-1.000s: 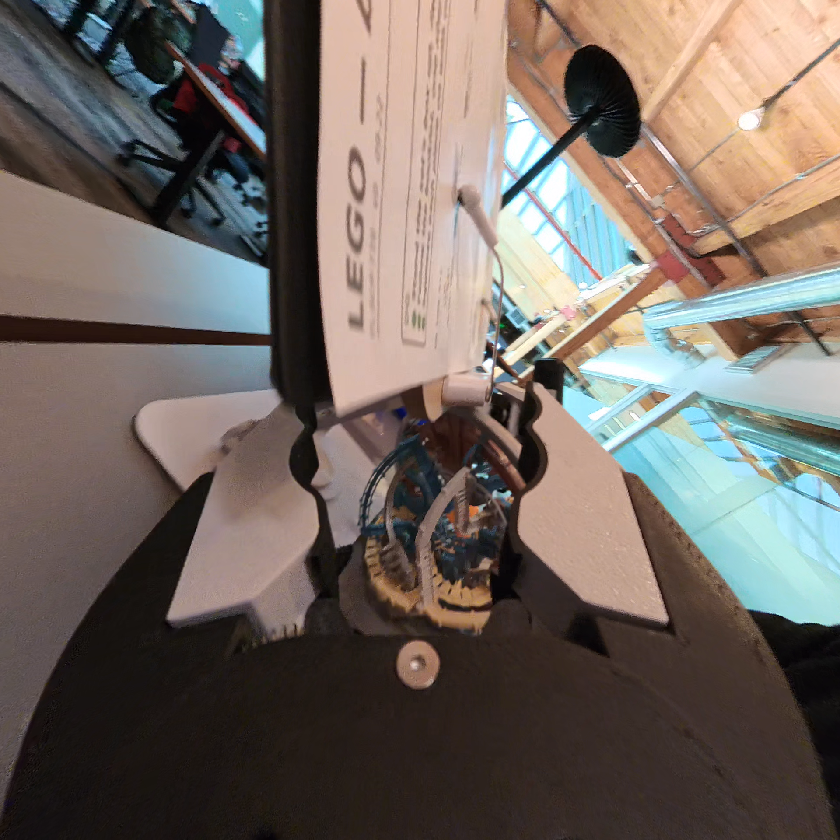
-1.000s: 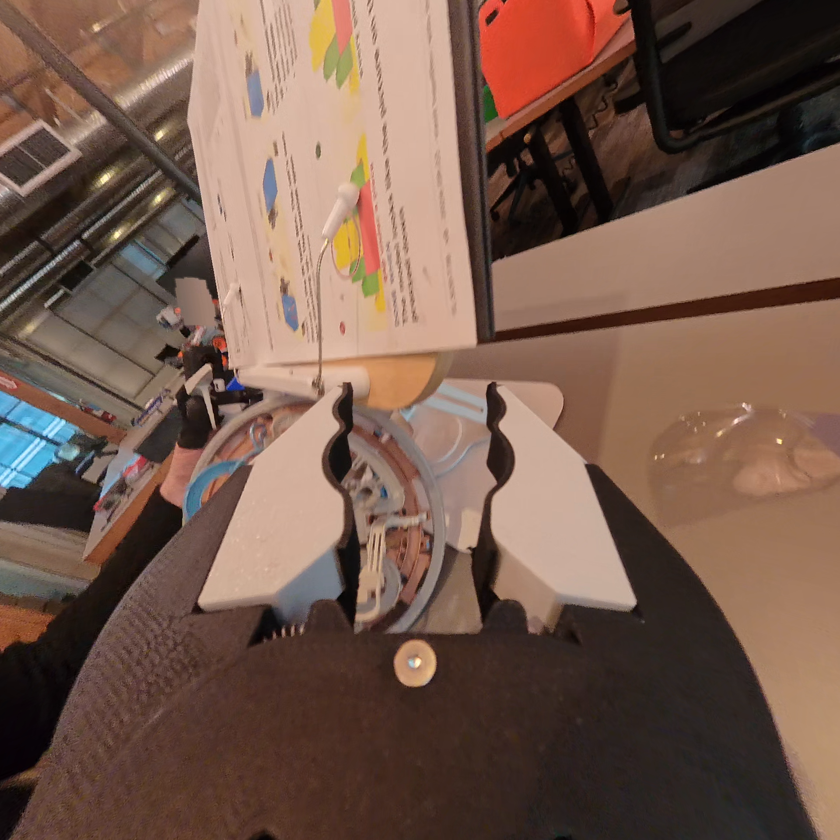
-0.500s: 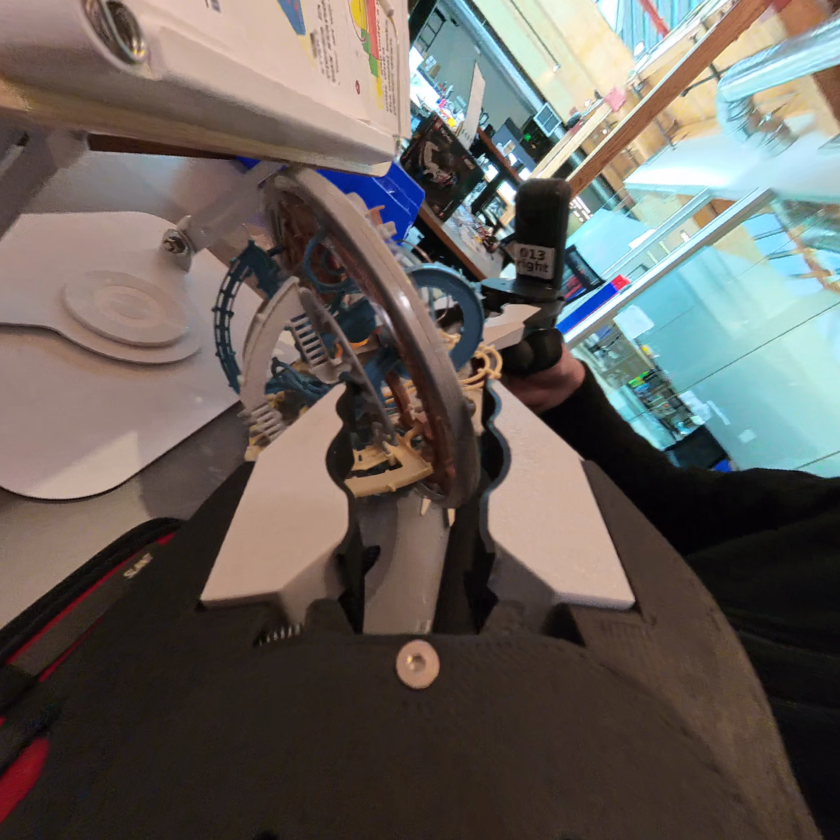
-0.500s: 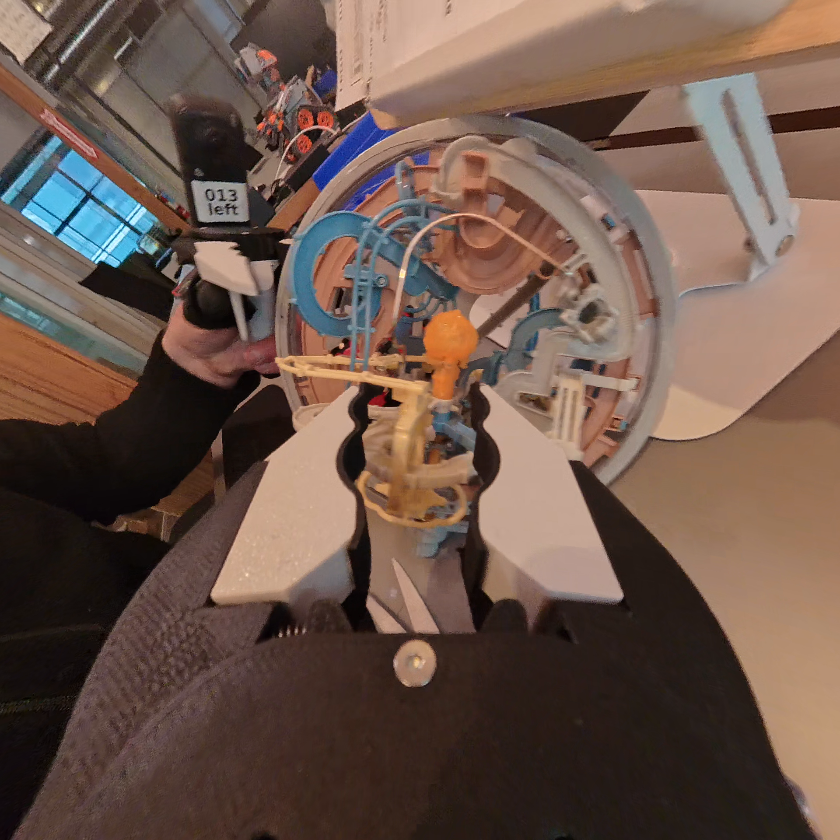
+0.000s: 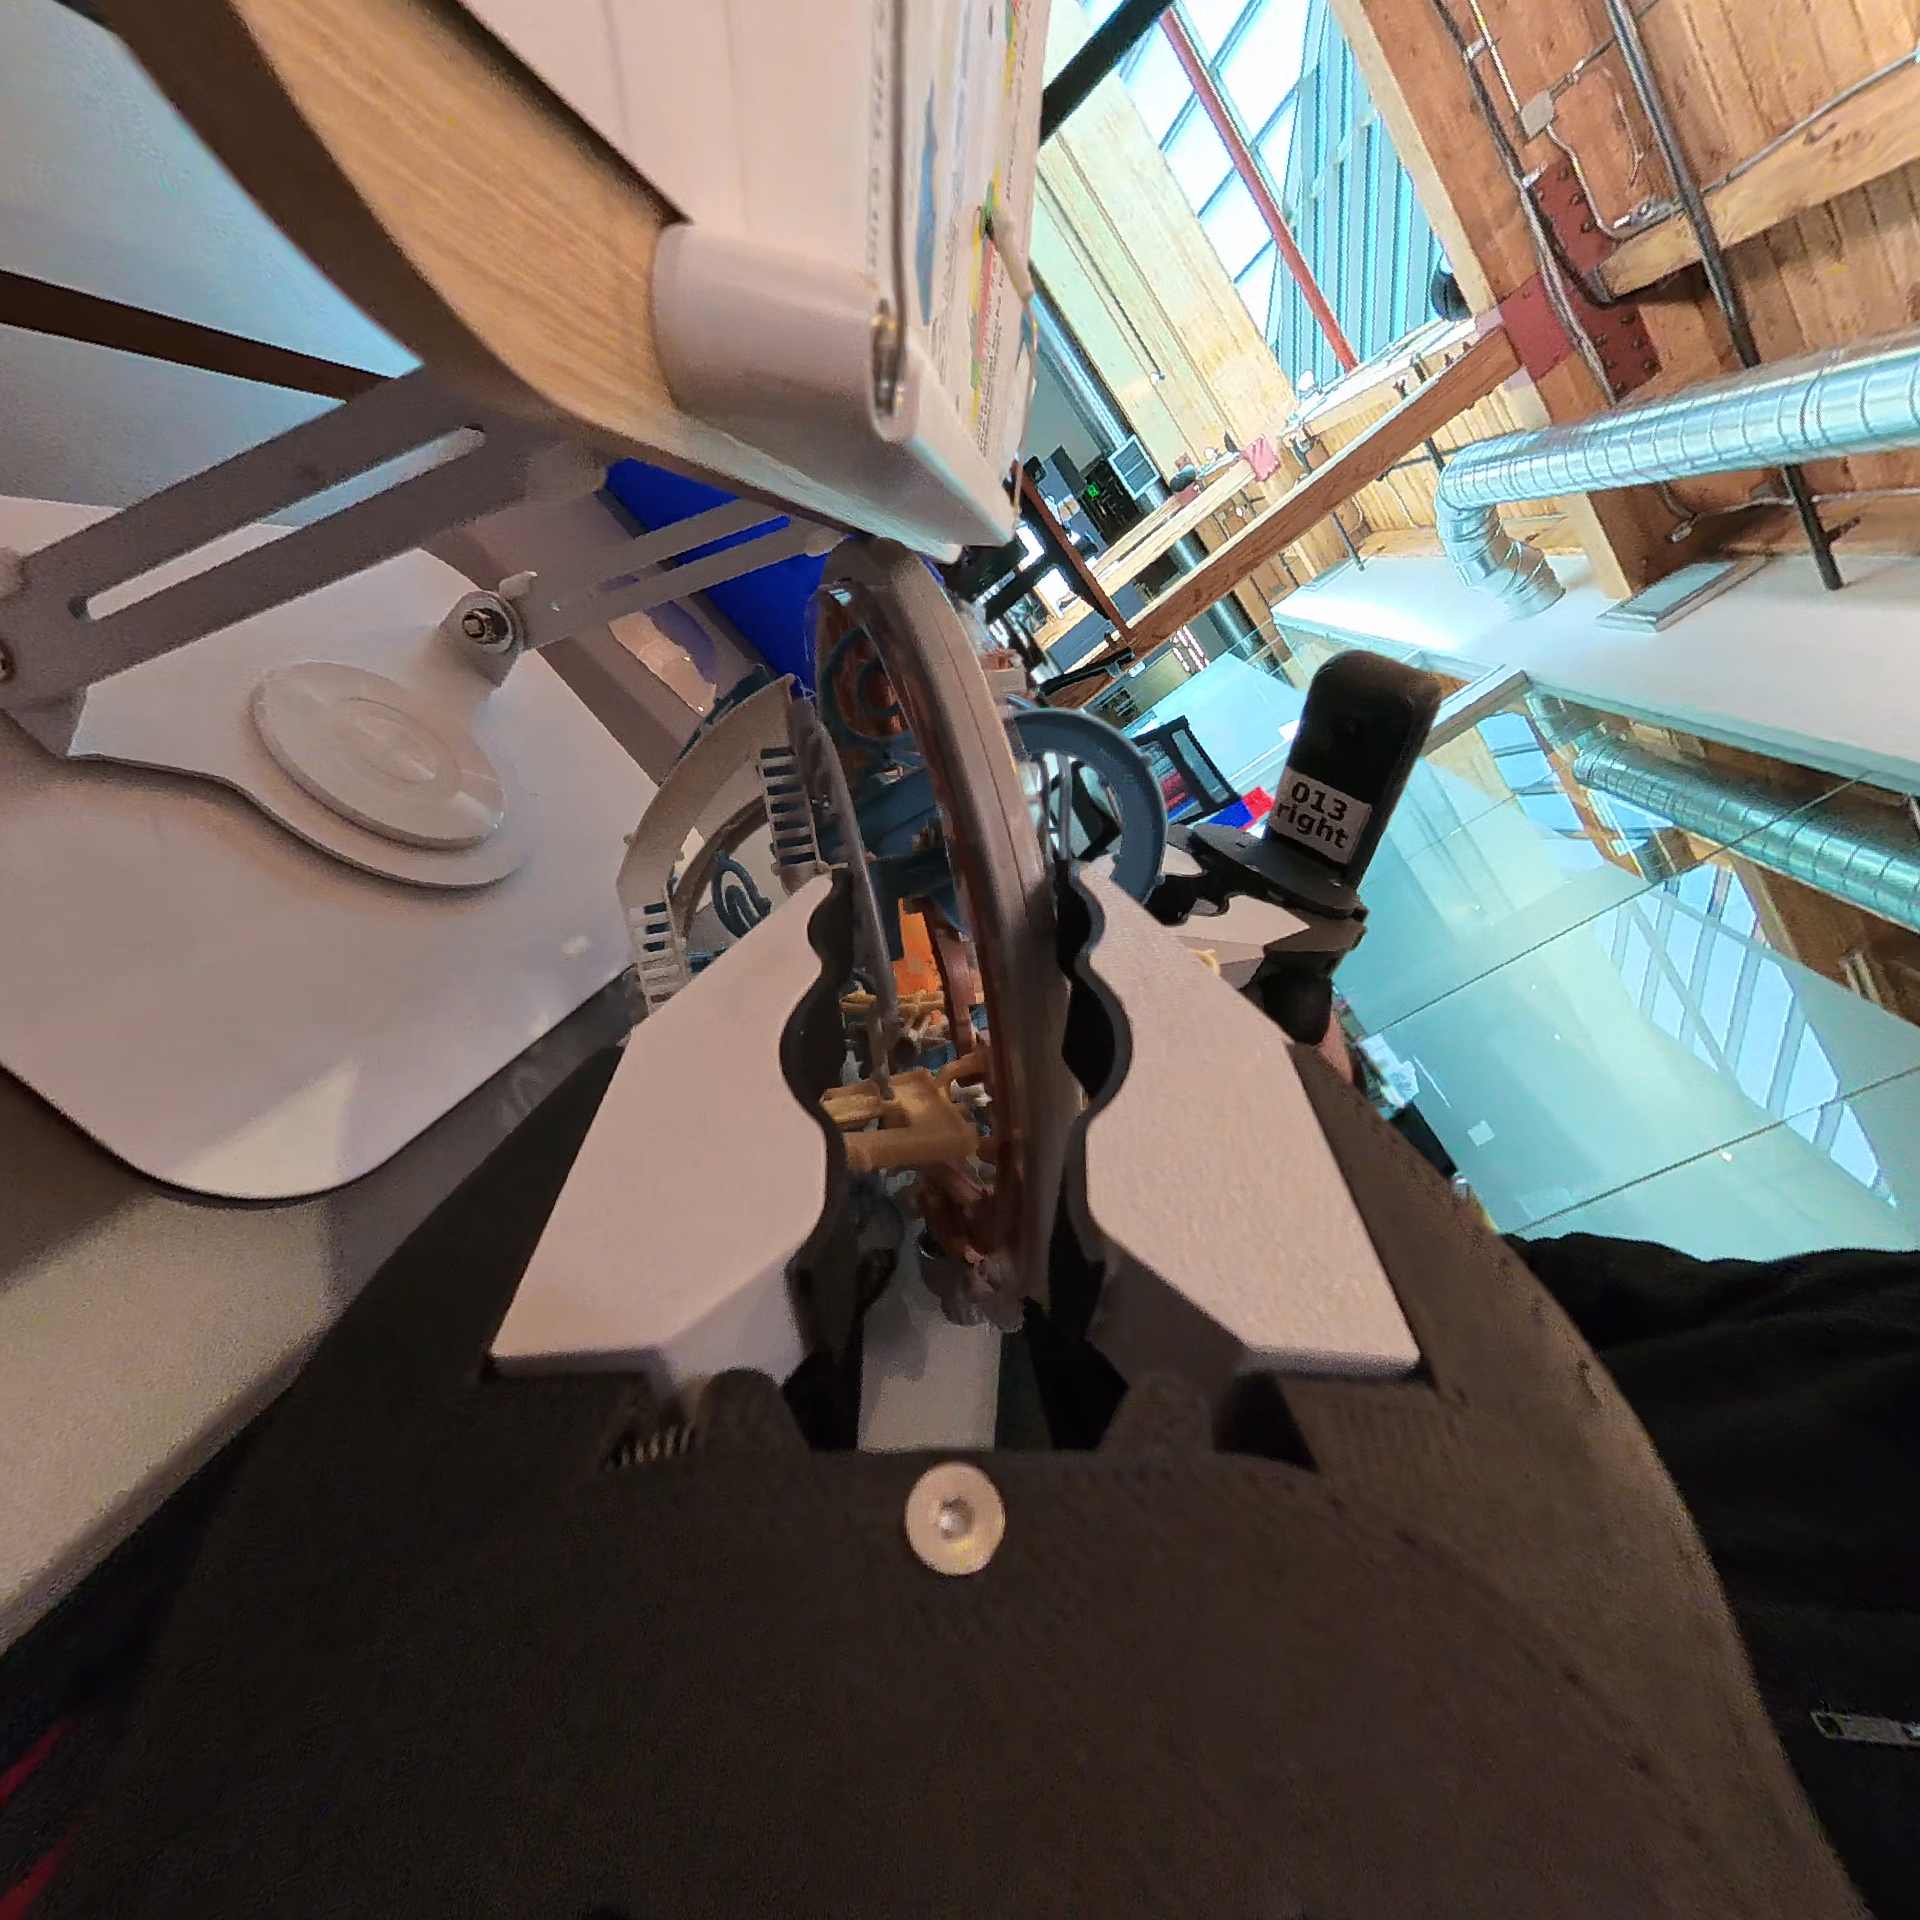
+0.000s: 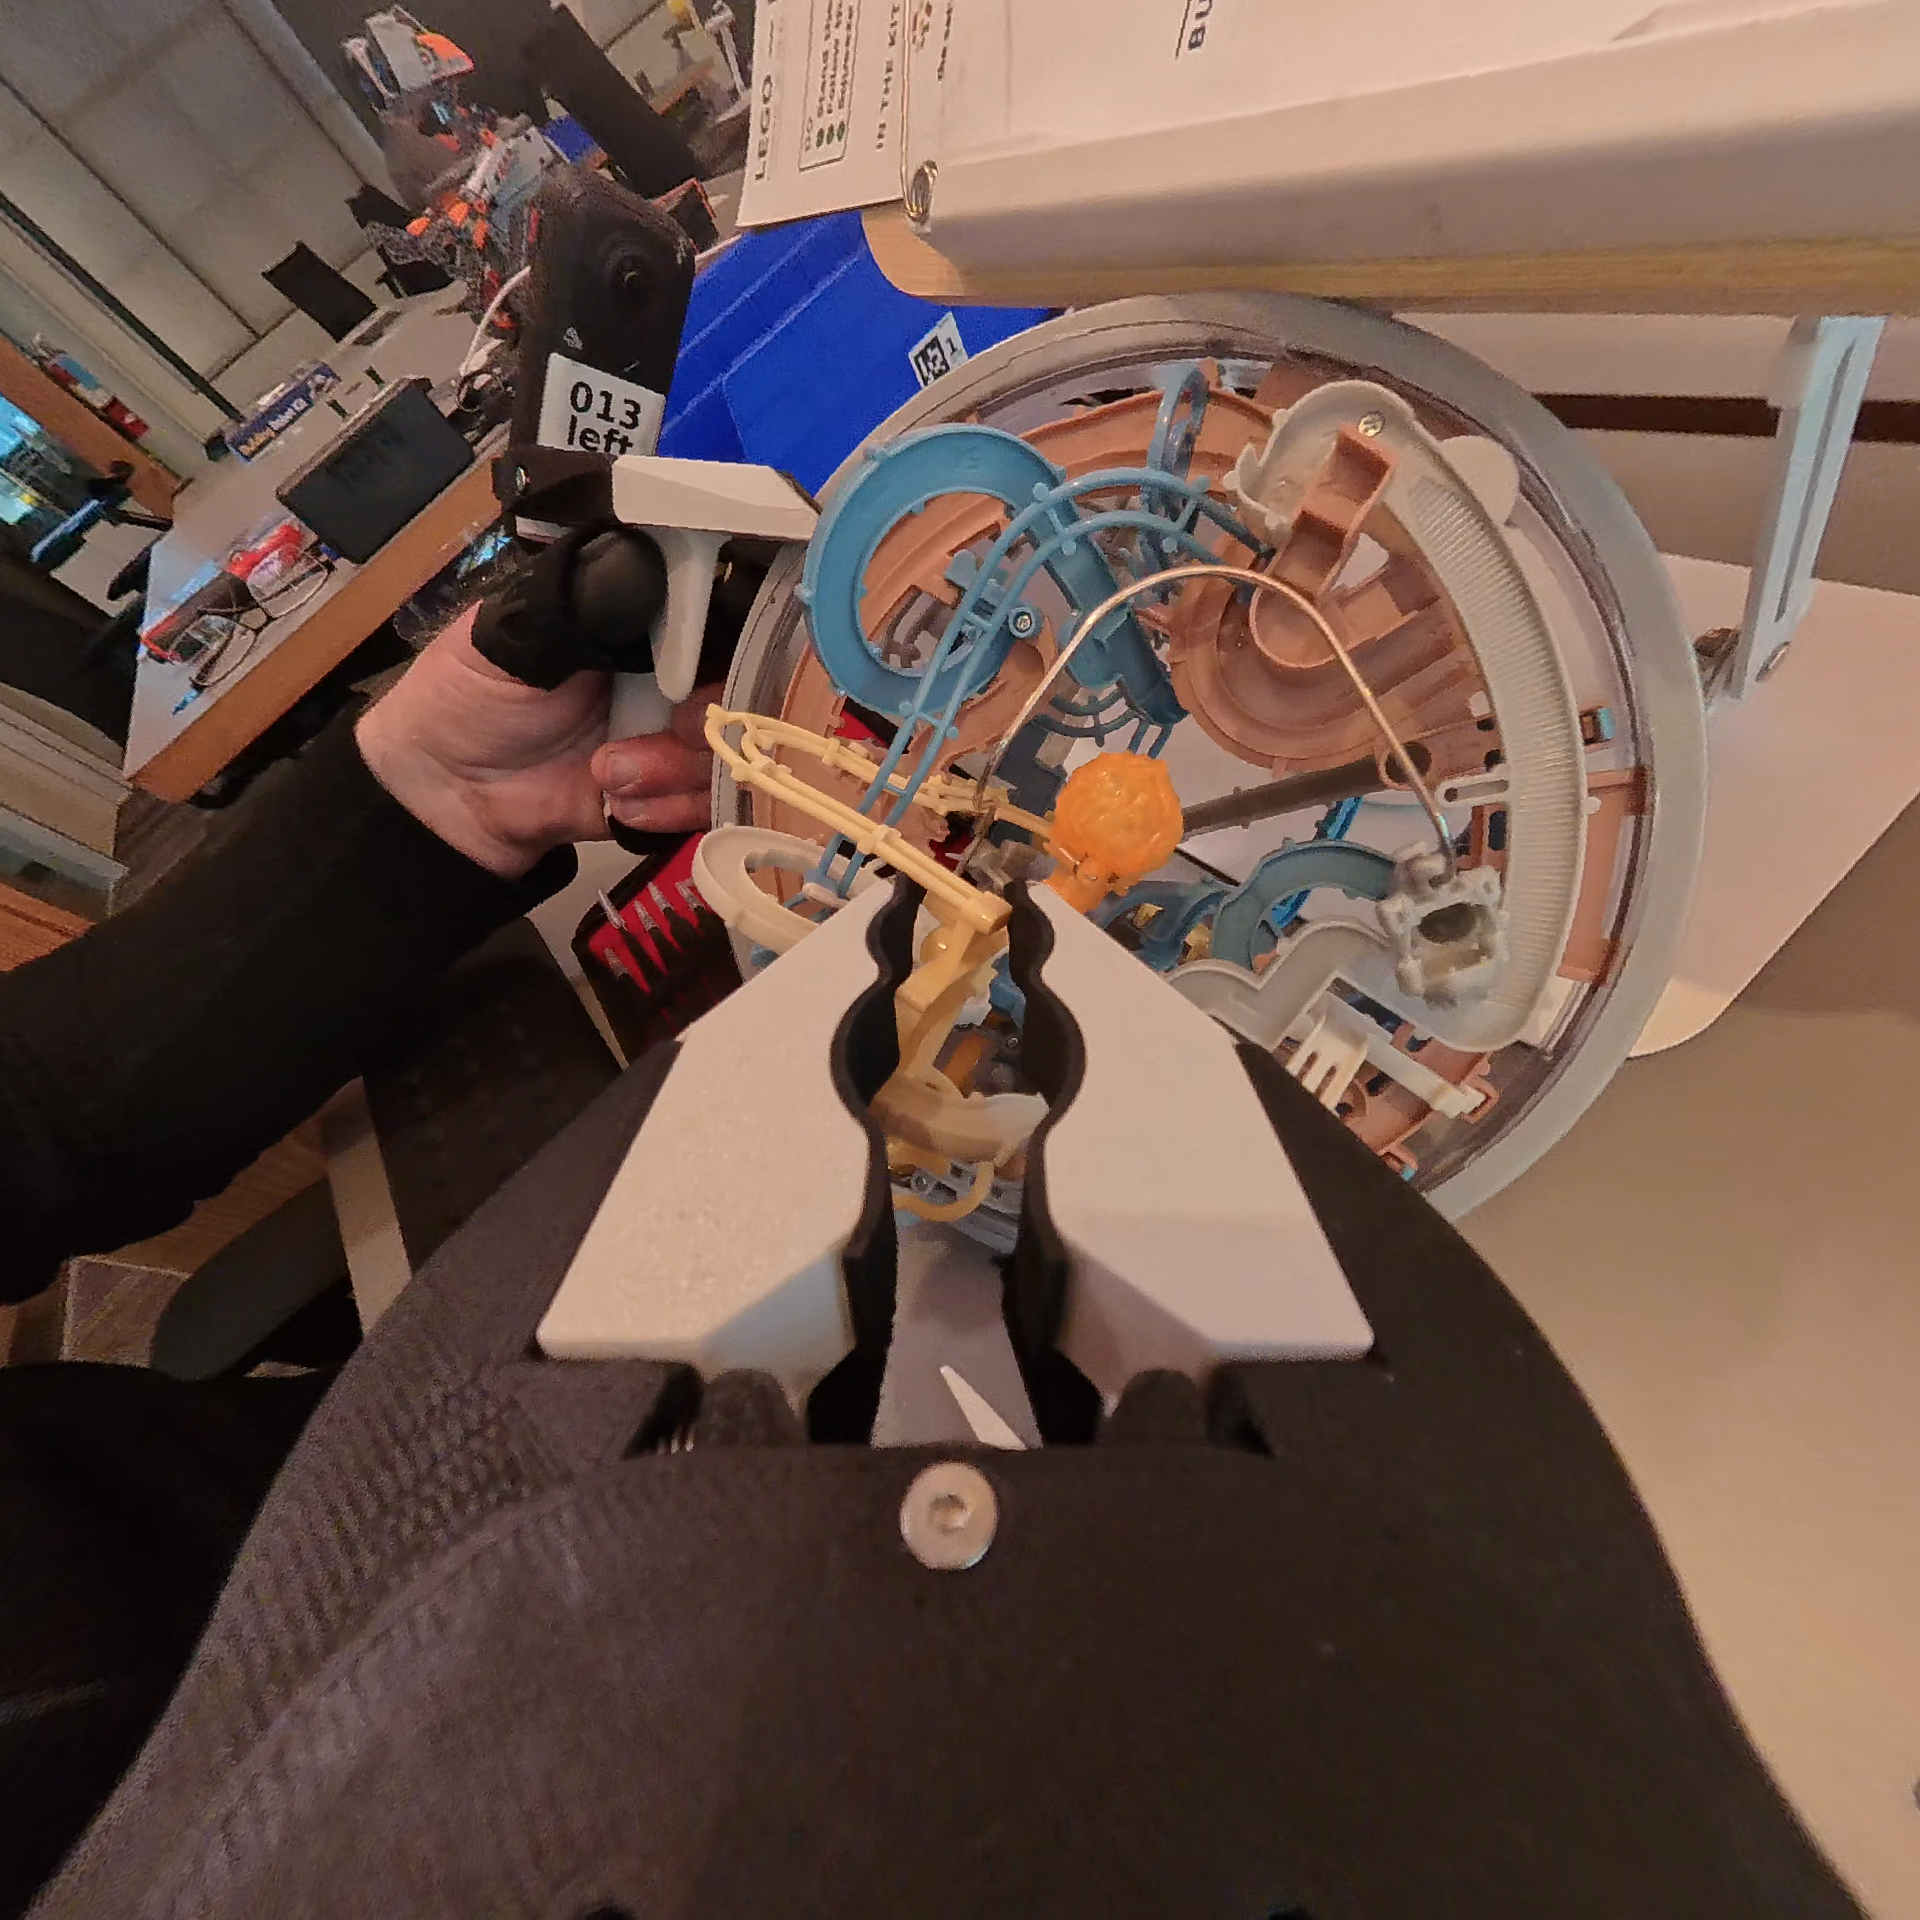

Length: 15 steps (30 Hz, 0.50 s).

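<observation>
Both our claws pinch one round clear-shelled plastic maze ball (image 6: 1247,727): left claw (image 5: 945,925) straddling its grey rim, right claw (image 6: 961,914) closed on cream track. Above, a white document stand (image 6: 1455,156) crowds it; uneven squeezing could, we judge, snap track.

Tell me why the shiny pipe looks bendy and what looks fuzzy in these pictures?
Left wrist view: the wide lens curves the silver duct, the windows glare, and the white stand base looks slightly smeared. Right wrist view: the maze ball is sharp, but the far desk is fuzzy.
</observation>
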Tool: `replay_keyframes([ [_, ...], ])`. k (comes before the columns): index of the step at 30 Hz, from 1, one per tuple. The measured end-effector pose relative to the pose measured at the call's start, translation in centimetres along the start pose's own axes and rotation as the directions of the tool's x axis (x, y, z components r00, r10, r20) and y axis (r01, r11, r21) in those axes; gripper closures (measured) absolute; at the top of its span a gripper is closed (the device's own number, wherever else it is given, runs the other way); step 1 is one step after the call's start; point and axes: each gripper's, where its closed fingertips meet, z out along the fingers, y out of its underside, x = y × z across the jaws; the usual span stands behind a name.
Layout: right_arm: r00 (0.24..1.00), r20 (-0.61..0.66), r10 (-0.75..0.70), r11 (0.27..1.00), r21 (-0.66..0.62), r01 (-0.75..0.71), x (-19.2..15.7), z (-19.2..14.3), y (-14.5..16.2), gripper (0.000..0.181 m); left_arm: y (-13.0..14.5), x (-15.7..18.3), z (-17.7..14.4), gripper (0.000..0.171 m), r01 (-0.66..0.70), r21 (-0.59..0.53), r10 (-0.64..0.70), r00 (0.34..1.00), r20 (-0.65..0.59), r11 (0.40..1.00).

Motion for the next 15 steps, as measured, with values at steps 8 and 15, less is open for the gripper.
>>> replay_keyframes([
  [8,0.992,-0.074,-0.107,0.992,-0.078,0.101,0.1,0.7,-2.5,0.162,-0.3,-1.8,-0.2,0.153,0.049,0.054,-0.050,0.998,0.025,0.997],
  [15,0.962,-0.080,-0.262,0.964,0.019,0.264,-1.1,1.3,-3.7,0.175,-0.9,-2.7,0.2,0.152,-0.045,0.078,0.044,0.999,0.012,0.996],
])
